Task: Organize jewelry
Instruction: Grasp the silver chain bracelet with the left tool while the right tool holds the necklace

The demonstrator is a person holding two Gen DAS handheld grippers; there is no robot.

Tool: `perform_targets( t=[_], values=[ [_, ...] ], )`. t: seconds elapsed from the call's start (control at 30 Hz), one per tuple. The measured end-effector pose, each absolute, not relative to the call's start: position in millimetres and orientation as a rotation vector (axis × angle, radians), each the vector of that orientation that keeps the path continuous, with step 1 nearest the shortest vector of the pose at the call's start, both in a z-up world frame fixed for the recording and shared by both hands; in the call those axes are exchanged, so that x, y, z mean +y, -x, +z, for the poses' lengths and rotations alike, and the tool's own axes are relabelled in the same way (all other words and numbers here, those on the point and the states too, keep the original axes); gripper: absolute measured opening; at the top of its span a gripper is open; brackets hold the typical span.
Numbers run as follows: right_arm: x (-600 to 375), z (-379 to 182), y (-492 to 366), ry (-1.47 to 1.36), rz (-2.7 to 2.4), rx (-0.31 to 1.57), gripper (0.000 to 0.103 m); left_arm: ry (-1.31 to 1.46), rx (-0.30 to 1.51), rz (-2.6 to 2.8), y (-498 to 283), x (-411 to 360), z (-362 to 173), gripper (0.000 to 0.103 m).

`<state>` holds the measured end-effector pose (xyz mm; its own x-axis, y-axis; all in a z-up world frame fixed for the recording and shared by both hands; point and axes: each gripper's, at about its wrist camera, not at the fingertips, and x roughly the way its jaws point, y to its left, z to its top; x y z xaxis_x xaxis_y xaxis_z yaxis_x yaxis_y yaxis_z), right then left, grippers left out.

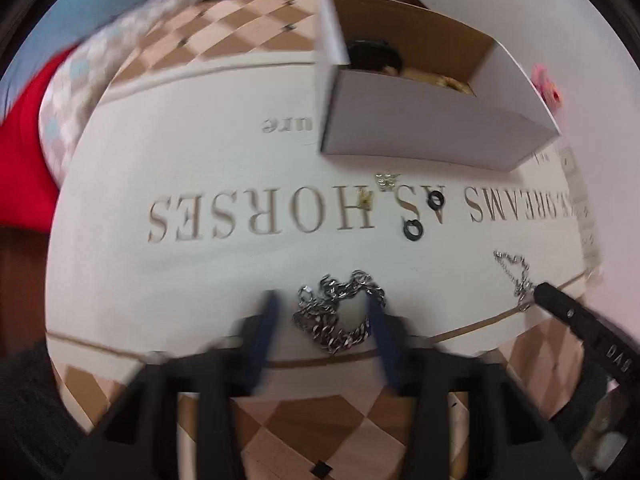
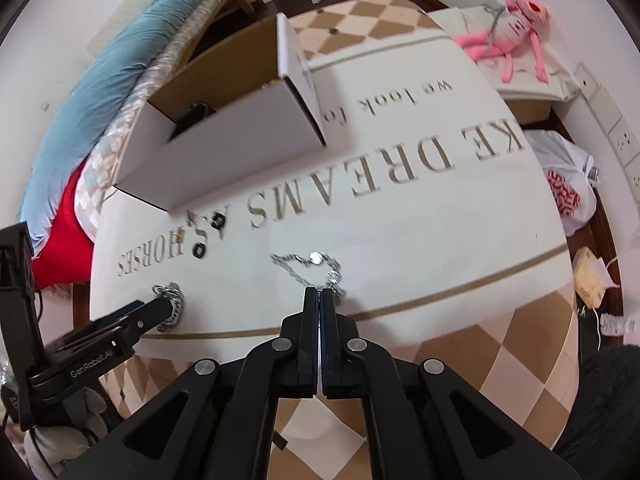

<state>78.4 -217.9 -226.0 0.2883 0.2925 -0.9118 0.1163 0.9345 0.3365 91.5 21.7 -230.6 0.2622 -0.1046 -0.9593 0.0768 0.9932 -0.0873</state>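
A chunky silver chain (image 1: 336,316) lies heaped on the cream mat (image 1: 200,276). My left gripper (image 1: 324,312) points down over it, jaws a little apart and blurred. The heap sits between the blue pads (image 1: 267,320), with a gap on the left side. A thin silver chain (image 2: 308,266) lies to the right, and my right gripper (image 2: 320,291) is shut with its tips at the chain's near end; whether a link is pinched does not show. Two black rings (image 1: 435,200) (image 1: 413,230) and small gold pieces (image 1: 366,198) lie before the open white box (image 1: 420,132).
The box (image 2: 224,148) holds a dark item and gold items. A pink plush toy (image 2: 516,20) sits at the far right, a plastic bag (image 2: 568,196) beside the mat, and blue and red bedding (image 2: 100,92) on the left. The left gripper (image 2: 160,308) stands close to the right one.
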Motion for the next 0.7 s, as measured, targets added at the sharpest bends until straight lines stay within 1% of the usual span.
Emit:
perform_targets(
  t=[0.07,0.27,0.57,0.7],
  values=[
    [-219,-228,-77,-0.369,0.117,1.286,0.0,-0.014,1.295,-0.135,-90,16,-230,0.011],
    [-221,-215,-79,-0.386,0.127,1.26,0.0,0.076,1.267,-0.188,-80,19,-208,0.01],
    [-217,-151,-88,-0.414,0.24,1.162,0.0,0.173,1.155,-0.312,-75,22,-125,0.01],
    [-216,-114,-98,-0.432,0.289,1.097,0.0,0.234,1.098,-0.363,-93,27,-91,0.01]
  ],
)
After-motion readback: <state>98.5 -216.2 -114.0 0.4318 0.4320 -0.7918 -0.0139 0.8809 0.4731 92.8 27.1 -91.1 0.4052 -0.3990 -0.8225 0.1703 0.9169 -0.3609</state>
